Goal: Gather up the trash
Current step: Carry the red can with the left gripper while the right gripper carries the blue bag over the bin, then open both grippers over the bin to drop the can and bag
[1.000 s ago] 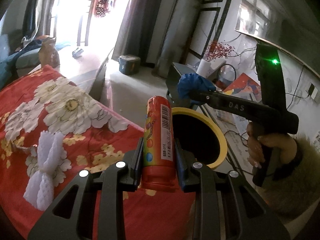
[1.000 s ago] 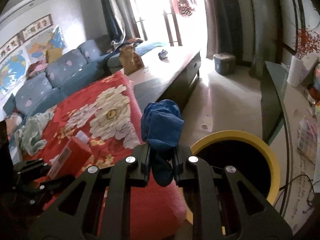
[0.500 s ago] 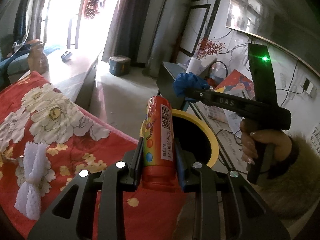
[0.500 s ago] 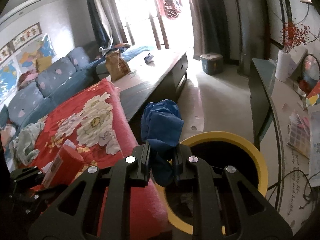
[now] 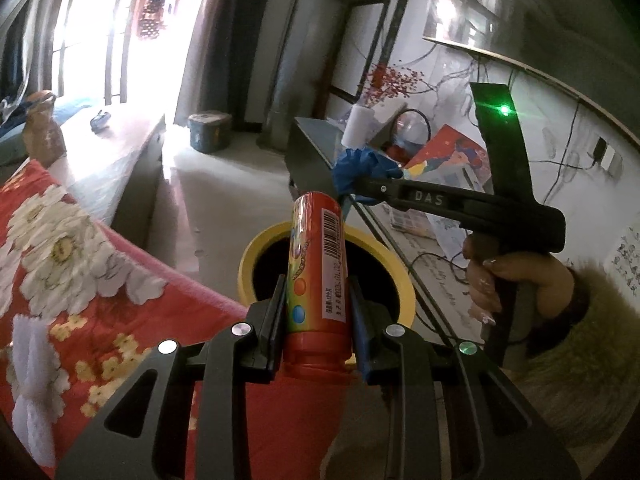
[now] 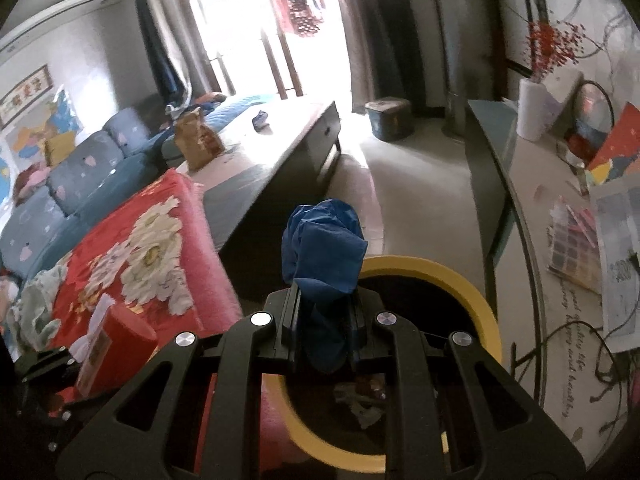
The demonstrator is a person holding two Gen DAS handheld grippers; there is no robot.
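Observation:
My left gripper (image 5: 316, 316) is shut on a red candy tube (image 5: 318, 268) with a barcode label, held upright in front of the yellow-rimmed bin (image 5: 400, 276). In the left wrist view a hand holds the right gripper (image 5: 360, 186) to the upper right, above the bin's far side, with a crumpled blue wad (image 5: 360, 168) in its tips. From the right wrist view, my right gripper (image 6: 322, 320) is shut on that blue wad (image 6: 324, 252) just over the bin's (image 6: 476, 300) near rim. Some trash lies inside the bin. The red tube (image 6: 116, 344) shows at lower left.
A red floral blanket (image 5: 72, 260) covers the surface to the left, with a white fluffy bow (image 5: 32, 380) on it. A dark low table (image 6: 280, 148) stands beyond. A glass-topped side table (image 6: 560, 240) with papers and a white vase (image 6: 534, 108) runs along the right.
Both grippers have moved toward the bin with their loads. The bin now sits more directly under and ahead of them, and the blanket has slid left in both views.

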